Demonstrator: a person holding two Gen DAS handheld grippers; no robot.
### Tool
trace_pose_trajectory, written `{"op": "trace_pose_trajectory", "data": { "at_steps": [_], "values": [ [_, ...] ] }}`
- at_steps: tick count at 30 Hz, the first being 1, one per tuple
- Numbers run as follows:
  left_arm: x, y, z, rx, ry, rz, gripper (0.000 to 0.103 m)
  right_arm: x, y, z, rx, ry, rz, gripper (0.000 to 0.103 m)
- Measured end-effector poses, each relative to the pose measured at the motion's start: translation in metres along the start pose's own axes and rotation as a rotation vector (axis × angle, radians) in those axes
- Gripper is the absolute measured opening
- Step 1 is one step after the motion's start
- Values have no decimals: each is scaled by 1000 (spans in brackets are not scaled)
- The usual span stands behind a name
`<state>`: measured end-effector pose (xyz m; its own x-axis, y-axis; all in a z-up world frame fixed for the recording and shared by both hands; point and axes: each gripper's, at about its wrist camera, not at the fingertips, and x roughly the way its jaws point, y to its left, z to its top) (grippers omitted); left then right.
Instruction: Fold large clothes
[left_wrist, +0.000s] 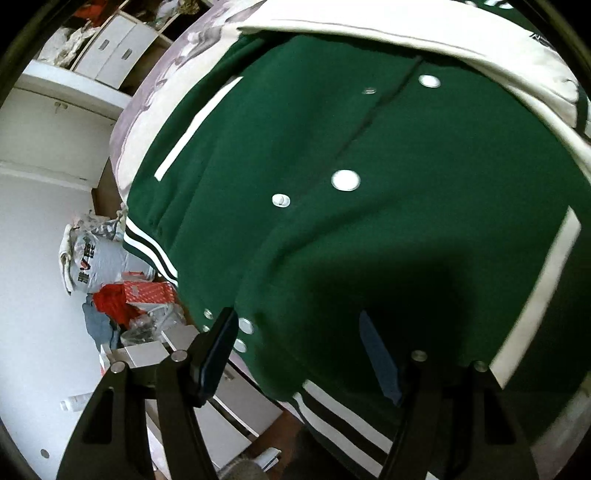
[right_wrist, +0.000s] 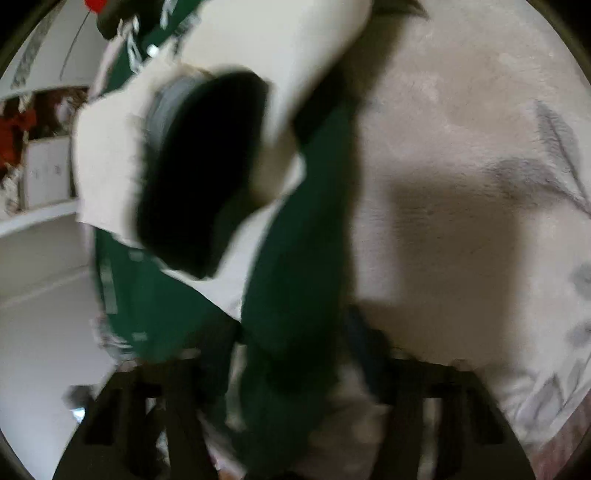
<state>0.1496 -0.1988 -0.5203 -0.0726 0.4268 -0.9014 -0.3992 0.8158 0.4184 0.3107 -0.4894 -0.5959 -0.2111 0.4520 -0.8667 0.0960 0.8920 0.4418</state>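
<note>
The green varsity jacket (left_wrist: 314, 155) is laid front-up across a bed covered in a pale leaf-patterned blanket (right_wrist: 461, 155), its striped hem (left_wrist: 147, 247) lying at the bed's edge and partly hanging over it. The left gripper (left_wrist: 299, 350) is held spread wide just above the lower front panel, and nothing is seen between its fingers. The right gripper (right_wrist: 295, 354) is seen through heavy motion blur; a fold of green cloth with a white sleeve (right_wrist: 280, 66) runs up from between its fingers and appears to be lifted clear of the blanket, but whether the jaws are actually closed on it cannot be told. The main risk is judged to be the lifted sleeve slipping from a shallow hold, or the unpinned body being dragged toward the bed's edge and off it by the pull. A snap button (left_wrist: 345, 180) could also be caught on a fingertip. Beside the bed, a white cabinet (left_wrist: 122, 51), a printed sack (left_wrist: 96, 258) and a red box (left_wrist: 147, 291) stand on the floor; none is seen to obstruct the fold.
</note>
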Motion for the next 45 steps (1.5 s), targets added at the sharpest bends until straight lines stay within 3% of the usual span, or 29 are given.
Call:
{"op": "trace_pose_trajectory", "data": {
  "at_steps": [3, 5, 8, 10, 13, 15, 18, 21, 26, 30, 31, 35, 38, 39, 41, 42, 43, 45],
  "values": [
    [-7, -15, -11, 44, -3, -21, 66, 3, -34, -5, 66, -8, -2, 44],
    [-15, -25, -20, 84, 1, -63, 66, -1, -35, -3, 62, 34, 19, 45],
    [-39, -41, -42, 148, -16, -210, 66, -26, -36, 2, 72, 116, 74, 48],
    [-53, -58, -62, 222, -7, -317, 66, -50, -46, 2, 70, 108, 111, 53],
    [-58, -84, -92, 341, 30, -412, 66, -87, -76, 2, 91, 83, 160, 59],
    [-52, -102, -108, 409, 38, -400, 66, -102, -98, 6, 111, 77, 193, 61],
    [-33, -125, -119, 491, 6, -305, 66, -113, -121, 19, 102, 61, 203, 64],
    [-11, -132, -110, 484, 12, -244, 66, -111, -130, 37, 75, 49, 256, 67],
    [0, -132, -91, 464, -2, -229, 65, -97, -124, 70, 75, 18, 382, 72],
    [-6, -115, -79, 388, -43, -249, 22, -79, -103, 100, 73, -3, 447, 73],
    [-9, -110, -77, 375, -60, -246, 17, -76, -98, 107, 74, -12, 468, 73],
    [-32, -83, -70, 336, -123, -260, 15, -59, -76, 137, 90, -46, 538, 73],
    [-52, -62, -65, 319, -176, -252, 14, -42, -63, 152, 118, -21, 559, 73],
    [-63, -62, -64, 312, -183, -254, 14, -37, -58, 155, 135, -15, 557, 72],
    [-72, -52, -59, 294, -200, -248, 14, -35, -43, 155, 128, -57, 545, 46],
    [-77, -50, -60, 284, -208, -247, 14, -36, -33, 154, 120, -79, 524, 25],
    [-81, -45, -57, 276, -217, -244, 14, -38, -24, 153, 120, -97, 513, 18],
    [-90, -33, -53, 254, -236, -238, 14, -51, -2, 149, 105, -137, 463, 16]
  ]
}}
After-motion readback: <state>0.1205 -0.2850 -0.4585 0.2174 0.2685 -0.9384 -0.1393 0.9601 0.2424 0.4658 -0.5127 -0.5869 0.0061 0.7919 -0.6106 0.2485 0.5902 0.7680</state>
